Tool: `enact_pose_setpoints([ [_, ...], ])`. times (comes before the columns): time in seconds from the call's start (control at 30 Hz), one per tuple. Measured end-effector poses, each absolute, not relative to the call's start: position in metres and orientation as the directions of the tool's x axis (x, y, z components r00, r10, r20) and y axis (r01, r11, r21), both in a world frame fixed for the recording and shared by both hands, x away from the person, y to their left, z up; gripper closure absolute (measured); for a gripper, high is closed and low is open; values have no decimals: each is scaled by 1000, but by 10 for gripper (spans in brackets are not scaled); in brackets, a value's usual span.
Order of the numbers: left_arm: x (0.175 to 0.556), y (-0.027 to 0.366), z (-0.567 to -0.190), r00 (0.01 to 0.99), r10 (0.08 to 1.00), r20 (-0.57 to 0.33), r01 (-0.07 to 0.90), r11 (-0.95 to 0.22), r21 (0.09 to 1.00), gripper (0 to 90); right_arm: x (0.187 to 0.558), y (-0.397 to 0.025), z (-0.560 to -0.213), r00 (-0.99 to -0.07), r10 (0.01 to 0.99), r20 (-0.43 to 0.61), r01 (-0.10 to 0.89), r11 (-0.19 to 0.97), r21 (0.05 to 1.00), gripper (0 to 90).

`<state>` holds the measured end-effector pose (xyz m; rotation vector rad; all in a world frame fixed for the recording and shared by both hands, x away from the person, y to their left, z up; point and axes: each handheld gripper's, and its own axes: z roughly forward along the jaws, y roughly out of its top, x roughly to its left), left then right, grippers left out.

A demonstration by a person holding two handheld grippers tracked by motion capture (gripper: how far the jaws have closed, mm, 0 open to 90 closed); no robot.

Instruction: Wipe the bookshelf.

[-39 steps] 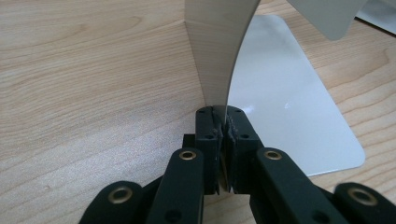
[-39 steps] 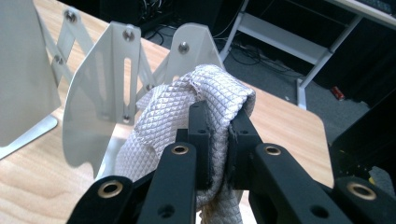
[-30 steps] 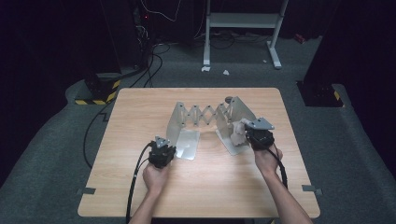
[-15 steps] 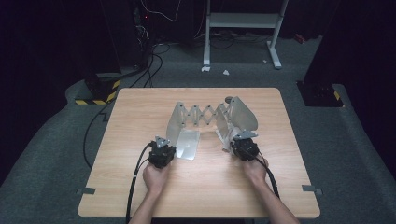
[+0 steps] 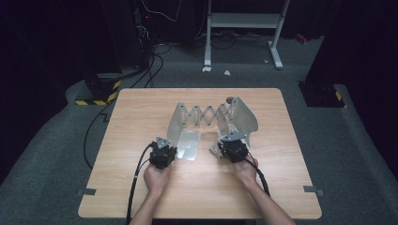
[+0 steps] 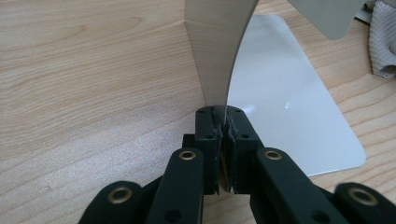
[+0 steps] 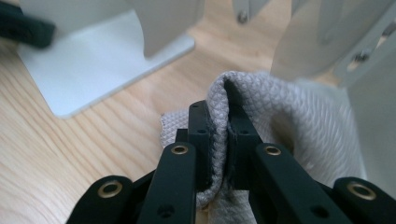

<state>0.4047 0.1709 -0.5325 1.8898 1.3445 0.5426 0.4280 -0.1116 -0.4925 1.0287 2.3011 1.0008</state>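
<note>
High view: a metal rack [image 5: 213,123] stands near the middle of the bench [image 5: 141,112], two curved end plates joined by a zigzag scissor link. Its long axis runs left to right across the bench, with the flat feet of both plates pointing toward the person. The left hand-held gripper [image 5: 164,151] sits at the near edge of the left plate, and the right hand-held gripper [image 5: 233,147] at the foot of the right plate, each held in one hand.

The left gripper view gives what the overhead one cannot: the left hand-held gripper [image 6: 223,135] has its jaws pressed together on the thin near edge of the upright plate [image 6: 219,51], beside its flat foot lying on the wood.

The right gripper view shows a grey waffle-weave cloth [image 7: 289,140] lying on the bench against the right plate; from above it is only a pale scrap. The right hand-held gripper [image 7: 227,135] is pinching a raised fold of that cloth.
</note>
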Motion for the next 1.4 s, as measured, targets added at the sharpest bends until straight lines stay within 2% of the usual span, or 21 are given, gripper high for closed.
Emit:
enact_pose_setpoints([
  [0.87, 405, 171, -533, 361, 929, -76, 615, -176, 768, 847, 441, -99, -411, -550, 810, -203, 312, 424, 850, 833],
  [1.4, 405, 171, -532, 363, 929, -76, 616, -178, 767, 847, 454, -88, -459, -556, 806, -200, 394, 468, 791, 834],
])
